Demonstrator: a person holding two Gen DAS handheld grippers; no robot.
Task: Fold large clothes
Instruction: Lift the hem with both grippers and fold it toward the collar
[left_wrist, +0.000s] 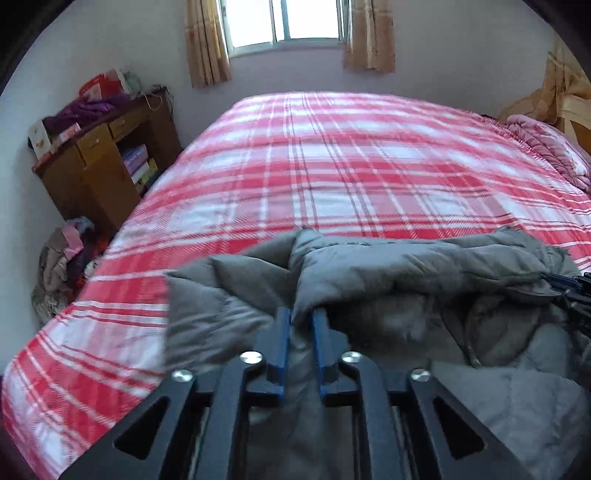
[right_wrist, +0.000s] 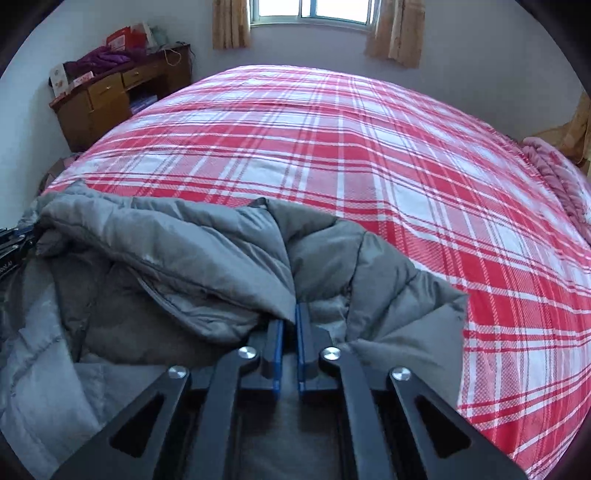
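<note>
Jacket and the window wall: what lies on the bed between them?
Only bare plaid bedspread lies between the grey jacket and the window wall; both wrist views show it. A pink blanket sits off at the right edge.

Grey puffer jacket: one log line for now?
left claw: shut on grey puffer jacket | right claw: shut on jacket | jacket: bunched, near edge of plaid bedspread

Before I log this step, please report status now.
Left hand-held gripper and right hand-held gripper shut on grey padded jacket. Red plaid bedcover ahead, nothing blocking.
</note>
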